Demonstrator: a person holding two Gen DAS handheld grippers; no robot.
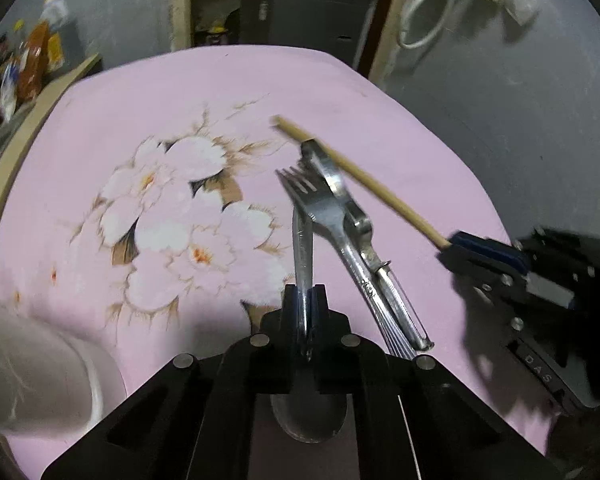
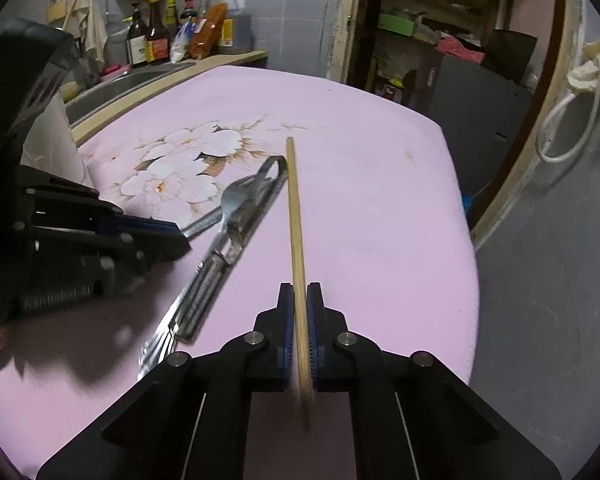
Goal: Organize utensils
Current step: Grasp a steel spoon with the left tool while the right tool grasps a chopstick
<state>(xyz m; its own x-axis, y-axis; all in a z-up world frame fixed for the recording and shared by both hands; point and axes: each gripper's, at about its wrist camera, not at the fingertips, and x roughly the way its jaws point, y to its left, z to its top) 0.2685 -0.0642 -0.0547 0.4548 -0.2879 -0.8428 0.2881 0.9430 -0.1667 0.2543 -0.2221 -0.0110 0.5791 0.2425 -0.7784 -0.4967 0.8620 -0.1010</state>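
A: Left tongs (image 1: pixel 305 300) — state?
B: Pressing together on a spoon (image 1: pixel 302 248), gripping its handle; the bowl is showing below, between the arms. Handle is pointing away over the cloth (image 1: pixel 140 100).
A: Right tongs (image 2: pixel 299 300)?
B: Pinching a chopstick (image 2: pixel 294 208), blue pads (image 2: pixel 287 320) squeezing it from both sides. Stick is running away from the camera, far tip over the cloth.
A: Between the two?
B: A fork (image 1: pixel 316 200) is lying on the worktop, tines away from the camera, touching a metal tool (image 1: pixel 340 184) beside it; I cannot tell what that tool is. The chopstick is crossing above its far end.
A: Further out?
B: Pink flowered cloth is covering the worktop. A white cup (image 1: pixel 40 368) is sitting at the near left. Bottles (image 2: pixel 156 36) are standing by a sink (image 2: pixel 120 84) behind.
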